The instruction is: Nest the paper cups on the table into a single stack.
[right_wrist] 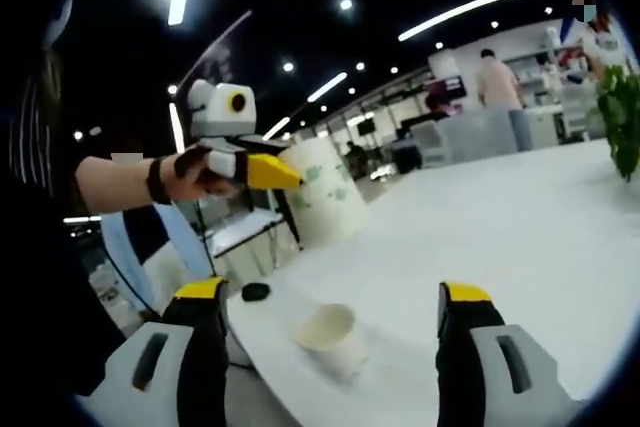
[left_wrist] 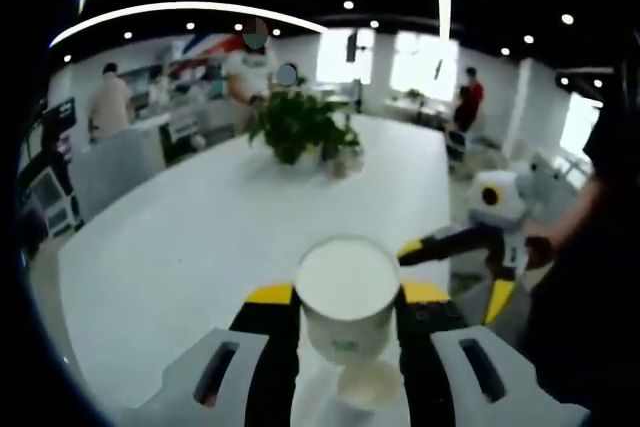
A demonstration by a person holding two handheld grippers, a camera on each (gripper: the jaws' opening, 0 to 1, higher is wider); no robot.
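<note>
White paper cup [left_wrist: 347, 299] sat clamped between the yellow-tipped fingers [left_wrist: 270, 295] of the left gripper [left_wrist: 346, 297], held upright above the table [left_wrist: 200, 247], open mouth up, pale green print on its side near the bottom. Seen at 6 o'clock in the left gripper view, with a second paper cup [left_wrist: 368, 384] just below it, standing on the white table between the grey jaw bodies. Could not tell whether the held cup touched the lower one.

Appeared also in the right gripper view: the same held cup at 10 o'clock, raised well above the table edge, gripped by the left gripper with a person's hand [right_wrist: 195, 175] around its handle. Stood at 6 o'clock in that view the second cup, open mouth up, near the rounded table edge, between the two fingers [right_wrist: 205, 292] of the right gripper [right_wrist: 330, 297] but apart from both. Right fingers wide apart, clamped on nothing.

Entered the left gripper view from 3 o'clock the right gripper, yellow tips spread, beside the table edge.

Further on the table, at 12 o'clock in the left gripper view, stood a green potted plant [left_wrist: 300, 127]. Small dark object [right_wrist: 256, 291] lay on the table near the edge at 7 o'clock in the right gripper view. People [left_wrist: 110, 102] stood in the background by desks.
</note>
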